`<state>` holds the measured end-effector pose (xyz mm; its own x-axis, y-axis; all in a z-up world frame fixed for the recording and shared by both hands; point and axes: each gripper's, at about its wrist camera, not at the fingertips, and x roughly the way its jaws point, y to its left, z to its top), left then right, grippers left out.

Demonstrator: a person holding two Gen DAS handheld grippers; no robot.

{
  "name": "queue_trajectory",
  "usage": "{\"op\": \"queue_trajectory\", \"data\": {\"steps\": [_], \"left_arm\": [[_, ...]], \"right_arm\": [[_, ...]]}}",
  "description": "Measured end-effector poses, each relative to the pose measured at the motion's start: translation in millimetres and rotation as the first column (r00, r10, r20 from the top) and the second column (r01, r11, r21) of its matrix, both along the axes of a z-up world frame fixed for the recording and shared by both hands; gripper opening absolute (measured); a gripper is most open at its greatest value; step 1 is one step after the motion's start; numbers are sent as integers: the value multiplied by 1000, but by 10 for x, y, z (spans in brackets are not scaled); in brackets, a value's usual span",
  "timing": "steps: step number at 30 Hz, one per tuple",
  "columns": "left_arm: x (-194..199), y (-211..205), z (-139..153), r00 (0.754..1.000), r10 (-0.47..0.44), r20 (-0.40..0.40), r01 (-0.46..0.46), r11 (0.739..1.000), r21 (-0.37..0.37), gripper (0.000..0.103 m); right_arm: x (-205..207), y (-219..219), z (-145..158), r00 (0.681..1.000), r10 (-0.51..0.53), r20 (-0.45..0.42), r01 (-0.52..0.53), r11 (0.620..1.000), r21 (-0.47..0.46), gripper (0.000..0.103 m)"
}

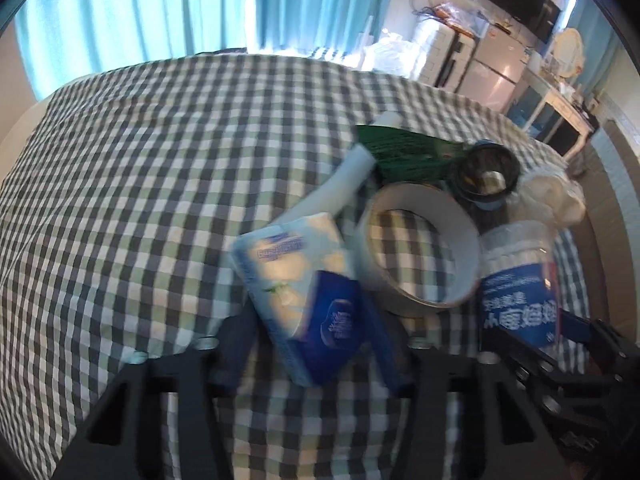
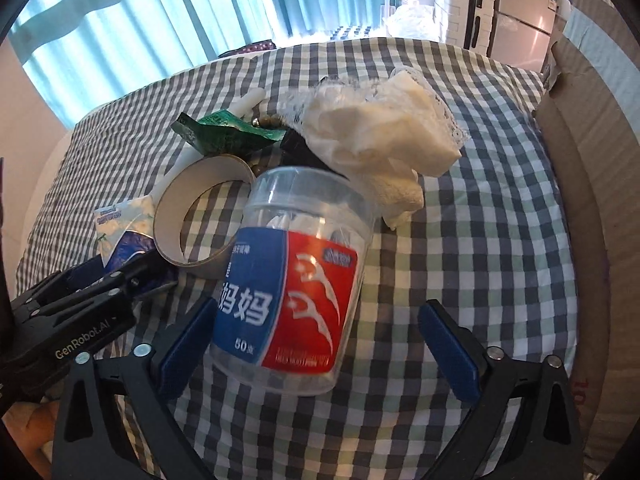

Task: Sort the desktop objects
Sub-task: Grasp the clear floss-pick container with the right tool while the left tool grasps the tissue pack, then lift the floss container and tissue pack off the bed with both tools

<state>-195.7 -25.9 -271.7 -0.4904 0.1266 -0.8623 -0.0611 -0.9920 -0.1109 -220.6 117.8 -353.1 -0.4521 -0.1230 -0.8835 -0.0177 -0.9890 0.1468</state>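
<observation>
Blue-padded left hand-held gripper (image 1: 310, 344) clamps the tissue pack (image 1: 300, 300); right hand-held gripper (image 2: 316, 344) gapes around the jar (image 2: 292, 280).

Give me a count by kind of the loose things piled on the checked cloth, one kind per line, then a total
Tissue pack: 1
Tape roll: 1
Clear floss-pick jar: 1
Green packet: 1
White tube: 1
Dark open-topped container: 1
White lace-edged cloth: 1
Total: 7 that I can tell apart; smaller bits behind the pile are unclear.
</observation>
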Motion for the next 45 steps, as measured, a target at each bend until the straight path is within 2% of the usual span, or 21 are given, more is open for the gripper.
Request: {"op": "queue_trajectory", "data": {"steps": [1,3,6,14,26,33,45], "left_arm": [[15,6,23,1000,-7,-6,7,1000,-11,43],[58,-16,67,1000,-19,-13,19,1000,-8,34],[74,-58,147,999,-29,-17,29,1000,2,26],[174,-135,278,999,-27,-33,27,1000,-11,20],[376,-148,749,995,-2,-98,-2,999,-39,19],[534,-175,1022,991,30,-128,-36,999,-40,19],[902,-203,1724,966,31,-256,-41,998,-37,20]], "right_arm": [[-2,-3,-12,1000,0,5,0,1000,3,79],[-7,-7,-32,1000,1,25,-1,1000,6,62],[21,46,-34,1000,1,25,-1,1000,5,62],[104,54,93,1000,17,8,-18,1000,7,62],[357,66,456,997,46,-68,-45,999,5,61],[601,105,772,990,53,-127,-54,999,-8,61],[956,118,1470,967,46,-249,-42,999,18,61]]}}
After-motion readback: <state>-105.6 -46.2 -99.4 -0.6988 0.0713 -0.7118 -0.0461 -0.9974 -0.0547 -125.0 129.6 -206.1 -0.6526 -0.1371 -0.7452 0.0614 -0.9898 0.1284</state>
